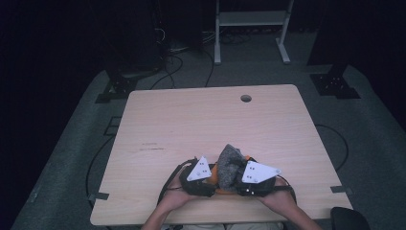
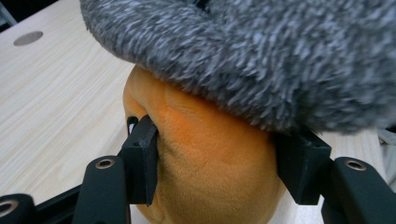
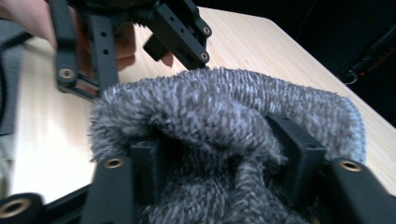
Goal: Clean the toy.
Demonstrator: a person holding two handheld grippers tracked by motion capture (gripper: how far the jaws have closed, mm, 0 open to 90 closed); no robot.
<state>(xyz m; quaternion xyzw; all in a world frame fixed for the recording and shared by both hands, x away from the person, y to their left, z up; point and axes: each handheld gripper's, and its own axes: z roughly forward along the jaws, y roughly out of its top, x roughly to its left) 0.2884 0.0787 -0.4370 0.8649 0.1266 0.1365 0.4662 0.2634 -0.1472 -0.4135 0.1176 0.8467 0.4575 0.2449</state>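
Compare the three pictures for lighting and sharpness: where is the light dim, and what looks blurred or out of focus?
High view: dim, the room beyond the table almost black. Left gripper view: brightly lit, the orange plush between the jaws fairly sharp, the grey fuzzy fabric close above it soft and smeared. Right gripper view: the other gripper and a hand at top left blurred.

Light wooden table (image 1: 191,120) on grey floor (image 1: 373,124), white rack (image 1: 251,19) behind, dark surroundings.

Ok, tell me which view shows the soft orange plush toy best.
The left gripper view: the soft orange plush toy sits large between its jaws, under the fuzzy grey knit fabric. In the high view it's an orange sliver.
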